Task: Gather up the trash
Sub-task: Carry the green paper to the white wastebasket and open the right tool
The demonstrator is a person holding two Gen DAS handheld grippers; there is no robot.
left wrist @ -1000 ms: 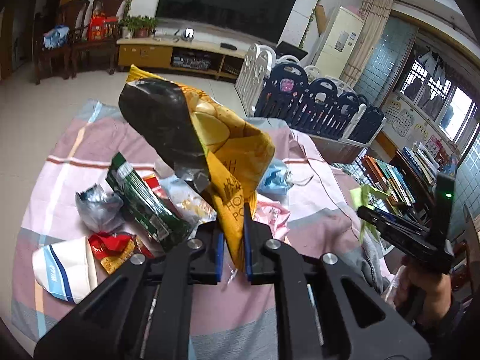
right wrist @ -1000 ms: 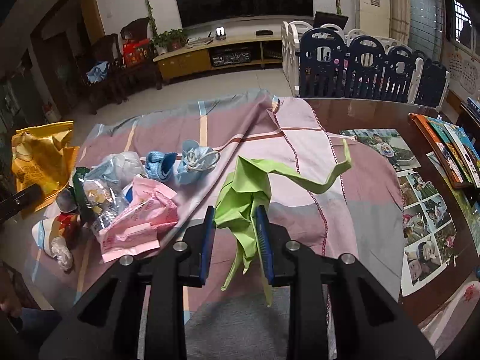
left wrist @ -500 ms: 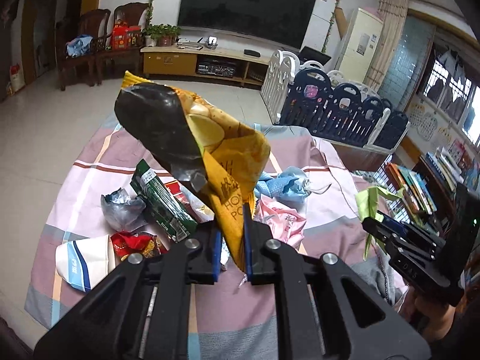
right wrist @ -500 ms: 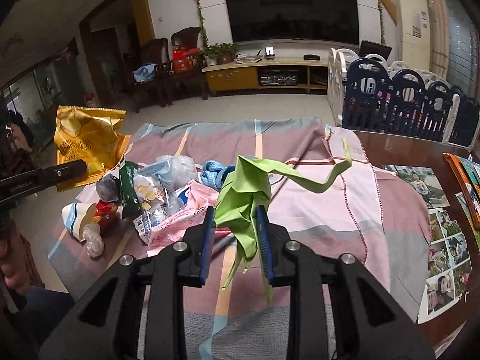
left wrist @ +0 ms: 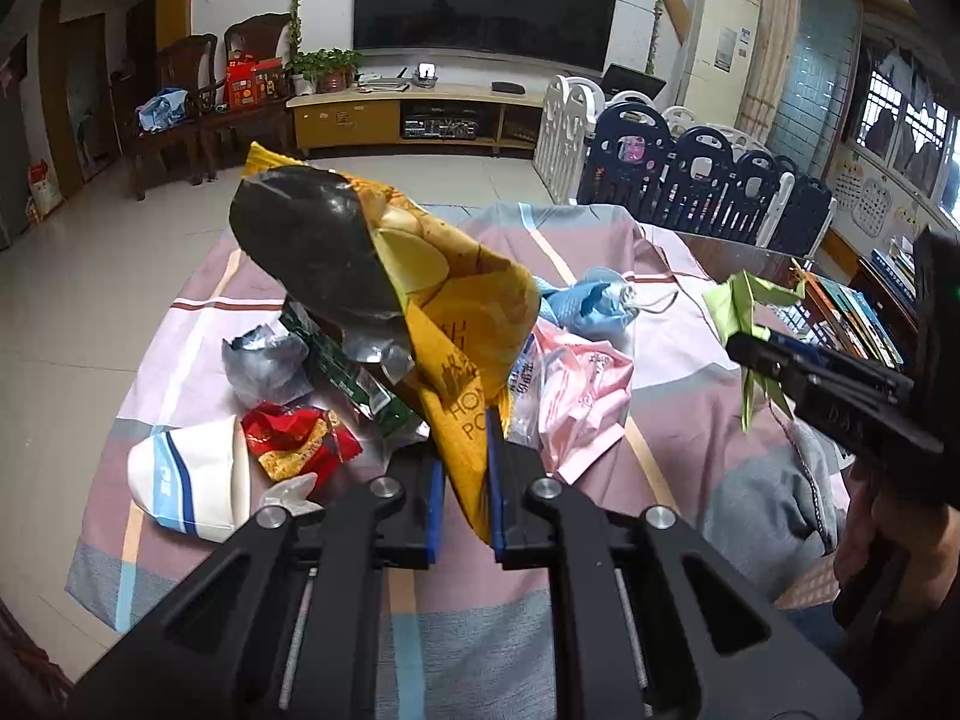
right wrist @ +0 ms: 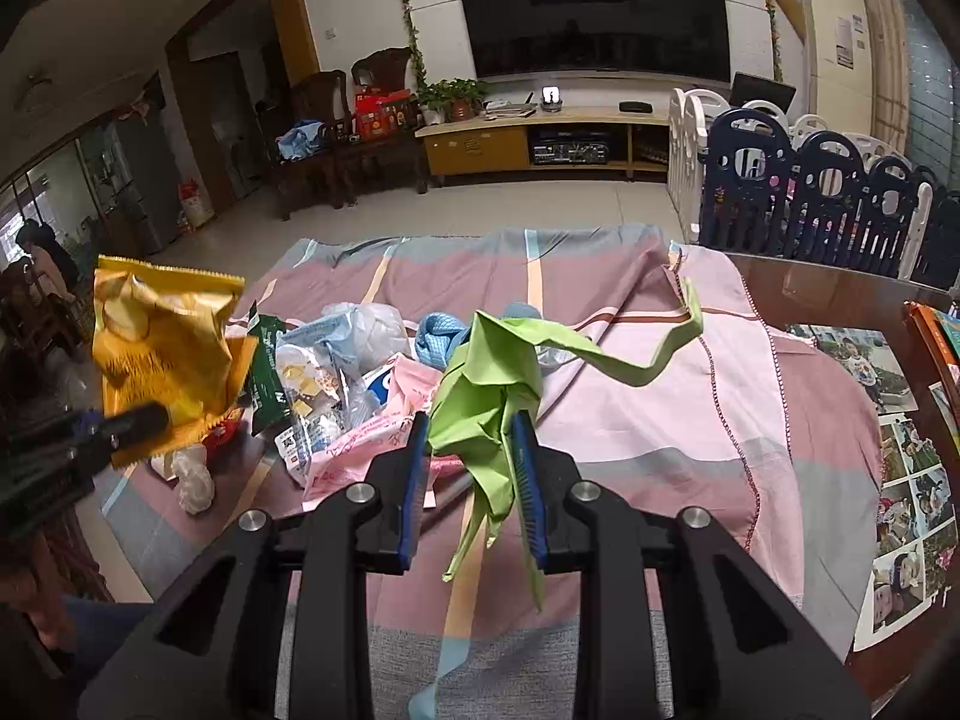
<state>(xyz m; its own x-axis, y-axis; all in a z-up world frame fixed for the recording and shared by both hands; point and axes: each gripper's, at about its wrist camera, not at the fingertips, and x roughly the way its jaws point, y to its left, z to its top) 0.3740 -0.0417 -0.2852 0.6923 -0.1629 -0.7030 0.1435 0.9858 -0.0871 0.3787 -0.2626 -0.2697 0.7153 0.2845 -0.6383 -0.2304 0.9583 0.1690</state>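
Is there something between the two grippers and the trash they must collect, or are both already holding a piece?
Nothing visible stands between. The left gripper is shut on the yellow crinkled chip bag, and the right gripper is shut on the green folded paper scrap.

A large dark television (right wrist: 591, 6) hangs on the far white wall above a long low wooden cabinet (right wrist: 540, 144). Potted plants (right wrist: 453, 97) sit at the cabinet's left end. Dark wooden chairs (right wrist: 318, 120) stand to the left. A navy and white playpen fence (right wrist: 840, 204) lines the right side. A pink and grey checked cloth (right wrist: 630, 360) covers the table, with photographs (right wrist: 912, 480) at its right edge.
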